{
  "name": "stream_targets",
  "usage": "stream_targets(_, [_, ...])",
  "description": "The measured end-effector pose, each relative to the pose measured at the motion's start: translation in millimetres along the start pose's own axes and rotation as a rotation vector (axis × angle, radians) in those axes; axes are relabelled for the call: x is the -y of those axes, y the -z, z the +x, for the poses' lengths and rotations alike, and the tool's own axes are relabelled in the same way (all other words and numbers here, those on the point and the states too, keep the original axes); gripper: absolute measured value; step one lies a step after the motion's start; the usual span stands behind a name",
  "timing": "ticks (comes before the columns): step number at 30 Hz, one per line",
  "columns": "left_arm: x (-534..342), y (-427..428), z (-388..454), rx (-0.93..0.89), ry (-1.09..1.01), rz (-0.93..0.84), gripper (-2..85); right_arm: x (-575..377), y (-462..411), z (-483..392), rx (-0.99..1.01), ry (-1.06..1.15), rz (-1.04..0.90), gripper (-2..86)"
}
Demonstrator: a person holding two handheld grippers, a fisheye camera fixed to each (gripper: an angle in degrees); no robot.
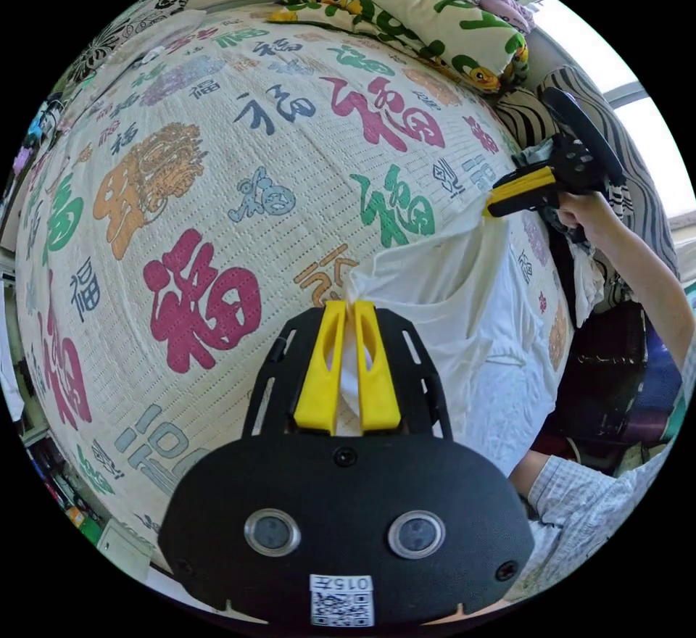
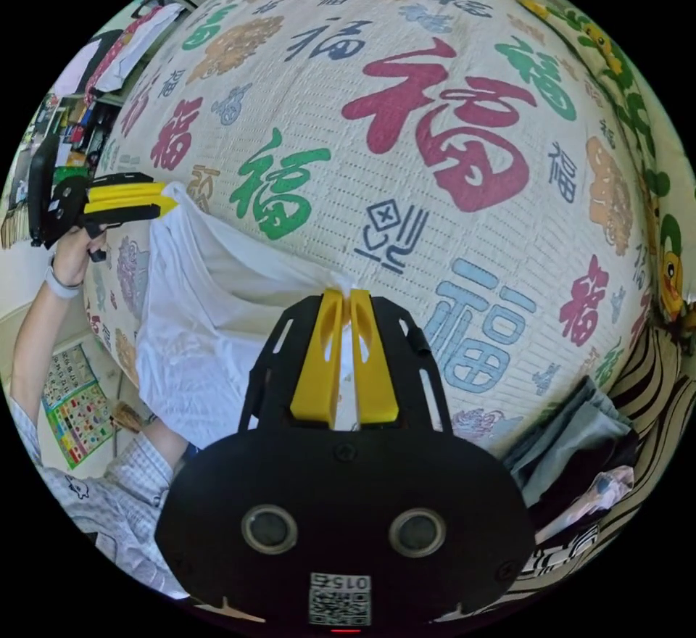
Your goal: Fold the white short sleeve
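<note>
The white short-sleeve shirt [image 1: 464, 319] hangs stretched between both grippers over the near edge of the bed. My left gripper [image 1: 351, 302] is shut on one pinched edge of it, with cloth bunched between the yellow jaws. The right gripper [image 1: 491, 204] shows at the right of the left gripper view, held in a hand and clamped on the other edge. In the right gripper view, the right gripper [image 2: 346, 293] is shut on the shirt [image 2: 196, 326]. At that view's left the left gripper [image 2: 168, 204] grips the far corner.
A cream bedspread [image 1: 217, 181] printed with coloured characters covers the bed. Patterned pillows [image 1: 413, 14] lie at its head. Striped bedding [image 1: 616, 152] and a pile of folded clothes [image 2: 573, 435] sit at the side. The person's sleeve [image 2: 109, 493] is close by.
</note>
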State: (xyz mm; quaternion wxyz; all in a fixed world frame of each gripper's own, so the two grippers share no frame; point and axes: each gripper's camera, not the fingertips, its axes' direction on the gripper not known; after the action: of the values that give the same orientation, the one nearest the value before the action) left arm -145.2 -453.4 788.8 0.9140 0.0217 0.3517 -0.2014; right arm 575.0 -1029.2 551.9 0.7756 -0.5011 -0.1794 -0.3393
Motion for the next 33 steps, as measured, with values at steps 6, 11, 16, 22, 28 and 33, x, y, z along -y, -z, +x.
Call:
stream_targets(6, [15.0, 24.8, 5.4, 0.039, 0.036, 0.068, -0.2, -9.3, 4.5, 16.2, -0.131, 0.005, 0.055, -0.8])
stream_targets(11, [22.3, 56.7, 7.7, 0.134, 0.07, 0.21, -0.2, -17.3, 25.0, 41.7, -0.14, -0.11, 0.22, -0.8])
stream_targets(16, [-15.5, 82.1, 30.3, 0.127, -0.006, 0.337, -0.1, -66.4, 24.3, 56.5, 0.007, -0.109, 0.34, -0.7])
stream_targets(22, [-146.6, 73.2, 93.8, 0.06, -0.222, 0.374, -0.2, -200.9, -23.4, 35.2, 0.152, 0.012, 0.368, -0.6])
stream_targets(28, [-282.7, 17.7, 146.4, 0.03, -0.066, 0.269, -0.6, -313.4, -130.4, 4.1, 0.3, -0.047, 0.247, -0.1])
stream_targets(33, [-329.4, -21.8, 147.6, -0.102, 0.197, 0.188, 1.4, -350.6, -204.6, 3.5, 0.344, -0.169, 0.176, 0.2])
